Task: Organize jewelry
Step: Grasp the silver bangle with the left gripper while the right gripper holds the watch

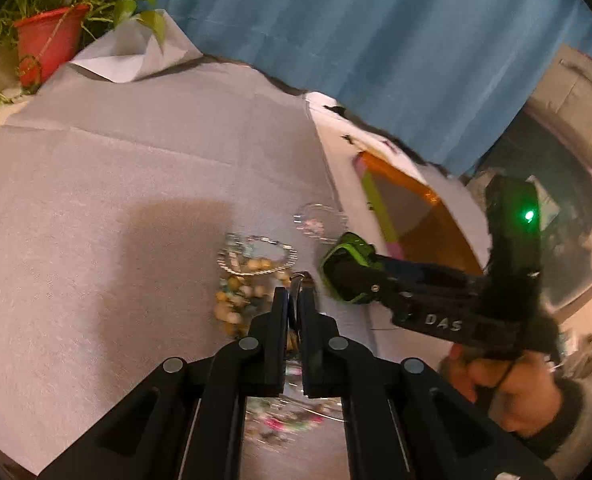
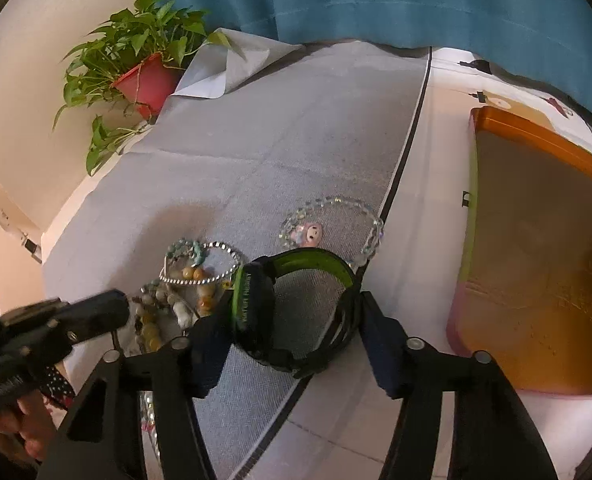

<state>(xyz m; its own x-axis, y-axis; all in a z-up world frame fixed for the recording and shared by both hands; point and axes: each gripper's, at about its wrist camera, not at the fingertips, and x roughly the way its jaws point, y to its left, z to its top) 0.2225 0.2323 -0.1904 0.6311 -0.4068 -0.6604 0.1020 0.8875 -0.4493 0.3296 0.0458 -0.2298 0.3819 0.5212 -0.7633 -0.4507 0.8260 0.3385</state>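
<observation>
My right gripper (image 2: 294, 312) is shut on a black and green watch (image 2: 296, 308) and holds it above the grey cloth (image 2: 256, 152); the watch also shows in the left wrist view (image 1: 347, 266). My left gripper (image 1: 294, 300) is shut on a thin metal piece of jewelry (image 1: 300, 280) over a heap of bead bracelets (image 1: 244, 280). The heap shows in the right wrist view (image 2: 184, 288). A clear bead bracelet with a pink charm (image 2: 331, 226) lies beyond the watch. An orange tray (image 2: 535, 260) stands to the right.
A potted plant in a red pot (image 2: 144, 80) stands at the back left. A blue curtain (image 2: 375, 0) hangs behind. A folded cloth corner (image 2: 224, 64) lies next to the pot. More beads (image 1: 284, 424) lie under my left gripper.
</observation>
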